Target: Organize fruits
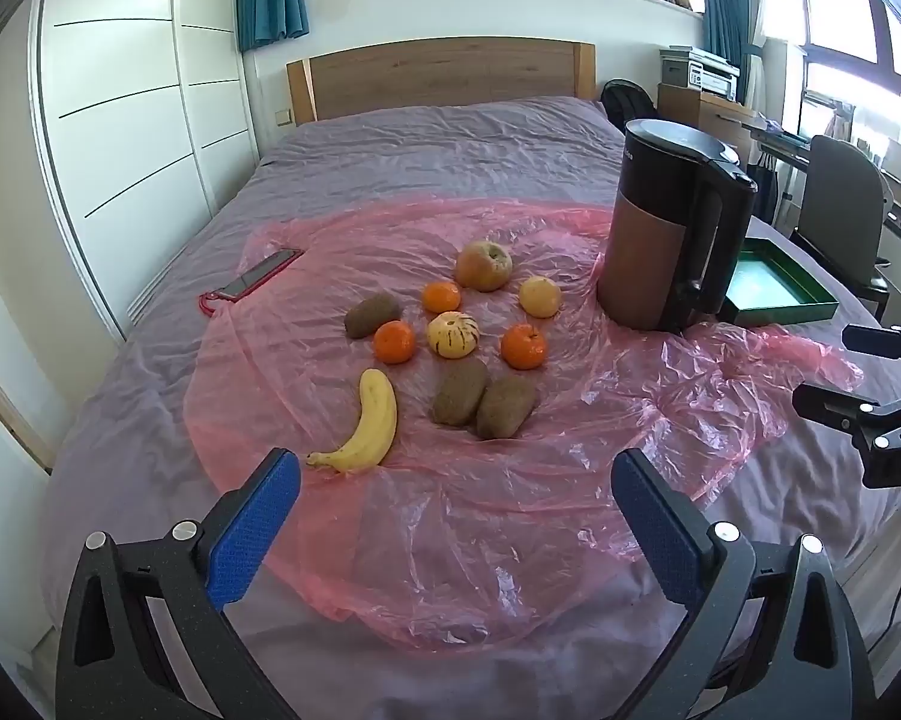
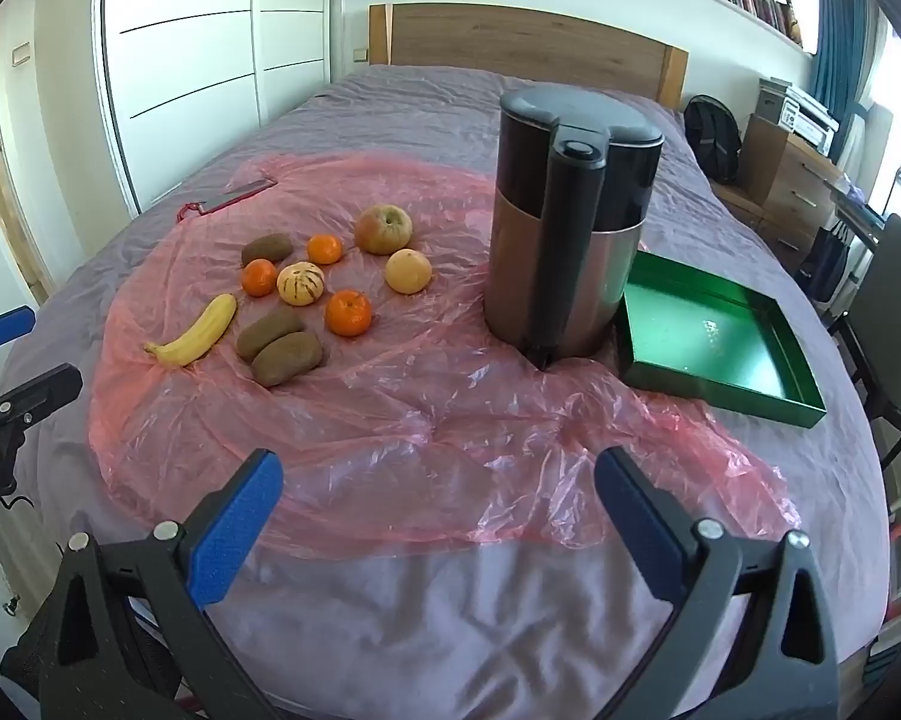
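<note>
Both of my grippers hang over the near end of the bed (image 1: 426,138), angled down at it. Left gripper (image 1: 456,477): jaws spread wide, nothing between them but pink plastic sheet (image 1: 480,510). Right gripper (image 2: 438,480): jaws likewise spread wide, empty, over the sheet's near edge and the grey cover.

Fruit, all loose on the sheet, none touched by me:
- banana (image 1: 363,423), nearest my left gripper, stem end toward me.
- two kiwis (image 1: 483,399) side by side, touching, just right of the banana.
- third kiwi (image 1: 371,315) apart, at the left of the group.
- three tangerines: (image 1: 395,342), (image 1: 441,297), (image 1: 523,346).
- striped pale fruit (image 1: 453,334) in the middle, between the tangerines.
- apple (image 1: 484,264) at the far side.
- yellow round fruit (image 1: 540,296) just right of the apple; kind unclear.

Kettle (image 2: 570,234) upright on the sheet's right part, handle toward my right gripper. Green tray (image 2: 720,384) just beside it on the right, on the cover, nothing in it. Phone (image 1: 258,283) at the sheet's far left edge.
</note>
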Action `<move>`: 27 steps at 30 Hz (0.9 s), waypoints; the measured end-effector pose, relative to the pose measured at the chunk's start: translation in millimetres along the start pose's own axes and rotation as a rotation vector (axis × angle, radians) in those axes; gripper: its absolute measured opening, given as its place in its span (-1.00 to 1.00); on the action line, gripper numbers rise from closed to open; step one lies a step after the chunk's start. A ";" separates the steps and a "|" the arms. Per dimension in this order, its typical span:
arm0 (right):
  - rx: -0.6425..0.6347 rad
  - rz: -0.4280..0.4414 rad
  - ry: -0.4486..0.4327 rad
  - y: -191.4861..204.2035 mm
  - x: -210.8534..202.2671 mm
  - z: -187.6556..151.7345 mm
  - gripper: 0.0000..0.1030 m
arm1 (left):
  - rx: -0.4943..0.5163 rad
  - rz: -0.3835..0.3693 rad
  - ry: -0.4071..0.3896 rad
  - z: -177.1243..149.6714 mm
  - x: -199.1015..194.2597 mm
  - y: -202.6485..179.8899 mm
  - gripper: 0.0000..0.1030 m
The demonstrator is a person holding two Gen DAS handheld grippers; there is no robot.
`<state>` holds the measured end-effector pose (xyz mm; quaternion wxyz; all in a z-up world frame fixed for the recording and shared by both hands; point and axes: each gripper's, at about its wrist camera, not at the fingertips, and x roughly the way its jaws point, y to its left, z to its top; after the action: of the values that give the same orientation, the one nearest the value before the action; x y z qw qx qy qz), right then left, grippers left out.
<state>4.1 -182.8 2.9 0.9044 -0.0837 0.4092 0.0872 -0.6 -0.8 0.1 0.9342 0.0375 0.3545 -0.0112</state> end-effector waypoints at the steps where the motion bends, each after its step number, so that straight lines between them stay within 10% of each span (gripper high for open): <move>1: 0.001 0.001 0.000 -0.6 0.9 -0.9 1.00 | 0.000 0.001 0.000 0.0 0.0 0.0 0.98; 27: 0.005 0.004 -0.005 -1.6 1.7 1.1 1.00 | 0.028 0.013 0.009 -0.4 3.0 -4.6 0.98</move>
<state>6.4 -184.0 2.4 0.9055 -0.0805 0.4073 0.0882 1.1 -5.4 -2.5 0.9321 0.0529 0.3582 -0.0098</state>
